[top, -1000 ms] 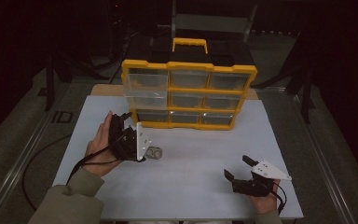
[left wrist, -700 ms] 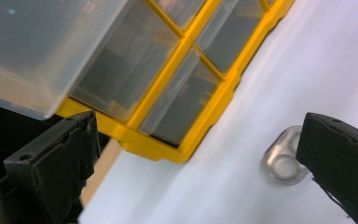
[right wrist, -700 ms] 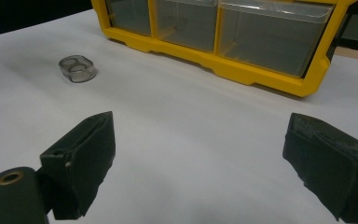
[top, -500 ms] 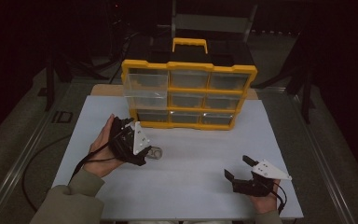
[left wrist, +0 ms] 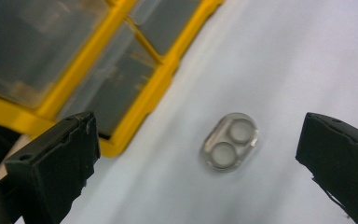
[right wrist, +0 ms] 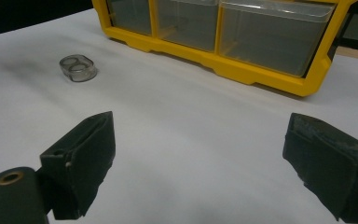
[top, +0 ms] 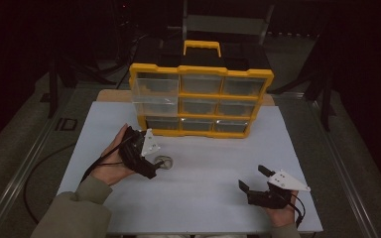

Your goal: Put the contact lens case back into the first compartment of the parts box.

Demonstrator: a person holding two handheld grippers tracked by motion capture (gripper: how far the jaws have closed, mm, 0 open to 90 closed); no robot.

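both pairs of fingers stand wide apart with nothing between them. our left gripper (top: pixel 151 161) hangs low over the white table (top: pixel 198 198), just in front of the lower left corner of the yellow drawer cabinet (top: pixel 201 99). in the left gripper view its two black fingers (left wrist: pixel 56 163) frame a small clear plastic piece (left wrist: pixel 230 141), an oval with two round rings side by side in it. that piece lies flat on the white surface between the fingers but apart from both, nearer the one at the right edge of that view. from above we see the piece (top: pixel 164 161) just beside the tip of our left gripper, close to the cabinet's front edge.

our right gripper (top: pixel 258 179) rests near the front right of the table, well apart from the piece and the cabinet. in the right gripper view its fingers (right wrist: pixel 81 158) spread over bare white surface, with the clear piece (right wrist: pixel 78 67) farther off at upper left and the cabinet's bottom row of clear drawers (right wrist: pixel 270 35) beyond. in the high view the top left drawer (top: pixel 151 88) stands pulled out a little from the yellow frame.
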